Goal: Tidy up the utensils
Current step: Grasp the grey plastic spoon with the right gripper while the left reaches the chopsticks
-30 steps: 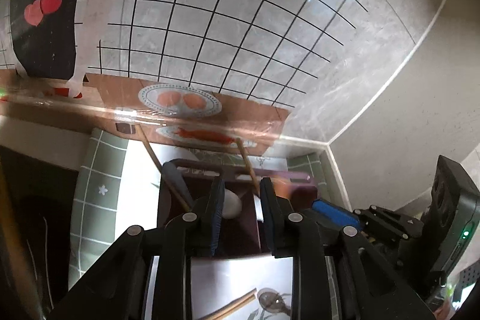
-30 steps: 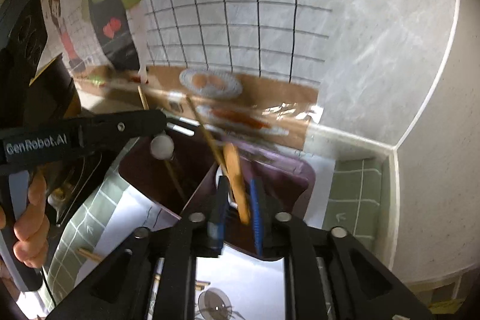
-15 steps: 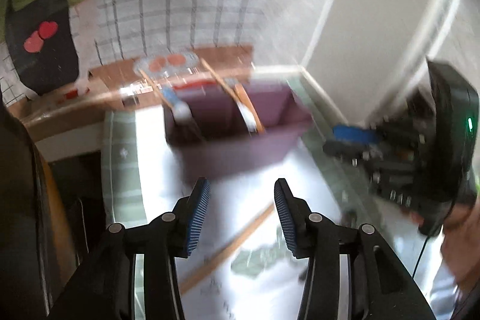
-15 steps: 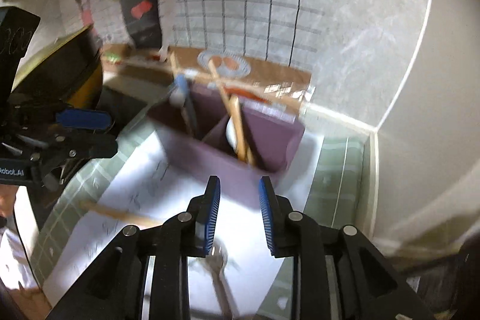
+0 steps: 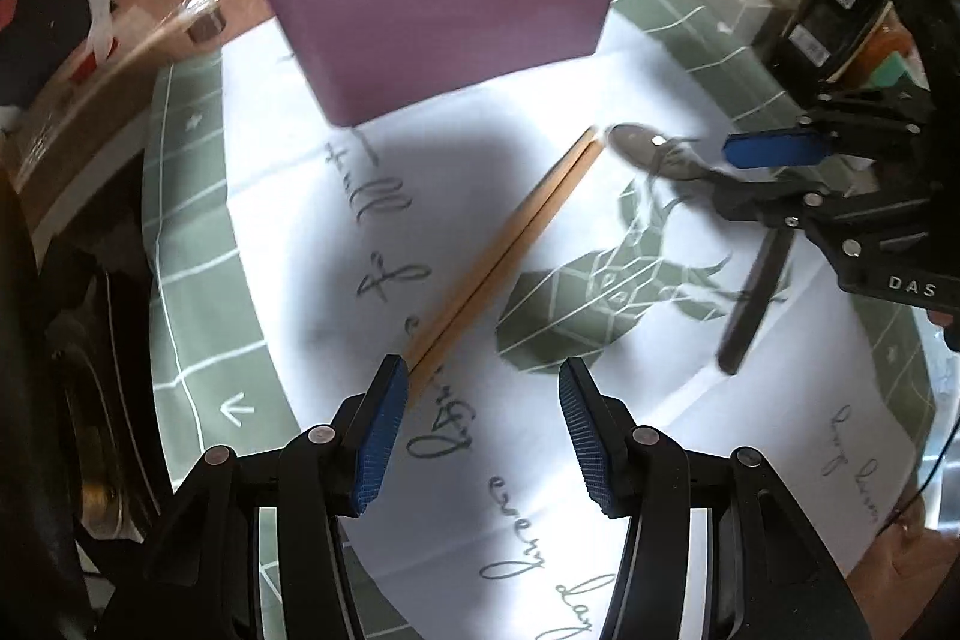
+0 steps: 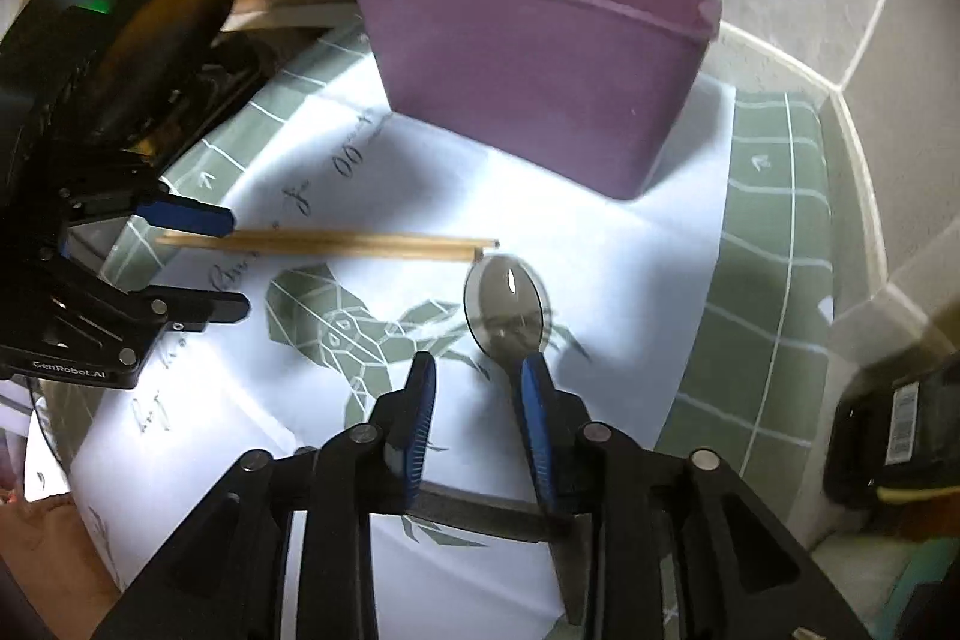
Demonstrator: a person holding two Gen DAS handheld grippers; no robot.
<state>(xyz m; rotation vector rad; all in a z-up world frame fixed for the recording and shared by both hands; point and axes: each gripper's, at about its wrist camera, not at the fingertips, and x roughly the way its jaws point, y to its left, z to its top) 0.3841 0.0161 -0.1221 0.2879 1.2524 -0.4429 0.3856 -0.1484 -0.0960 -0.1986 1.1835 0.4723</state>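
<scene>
A pair of wooden chopsticks [image 5: 510, 244] lies side by side on the white cloth, its near end beside my left gripper's left pad. My left gripper [image 5: 477, 418] hangs over the cloth, its jaws opening with nothing between them. A metal spoon [image 6: 507, 304] lies bowl up just past the chopstick tips, its dark handle running under my right gripper [image 6: 477, 400], whose jaws are opening and empty. The purple divided bin [image 6: 540, 82] stands behind with several utensils sticking out. Each view shows the other gripper: the right gripper [image 5: 723, 178] and the left gripper [image 6: 237, 263].
The white cloth [image 5: 312, 232] with a deer print and script lies on a green grid mat [image 6: 774, 280]. A dark pan [image 6: 150, 10] stands at the left. A tiled wall rises behind the bin. A black device [image 6: 900, 436] sits at the right edge.
Both grippers let go of utensils in the bin, a white-tipped one on the left, a wooden one on the right. They drew back and sank over the cloth with jaws wider.
</scene>
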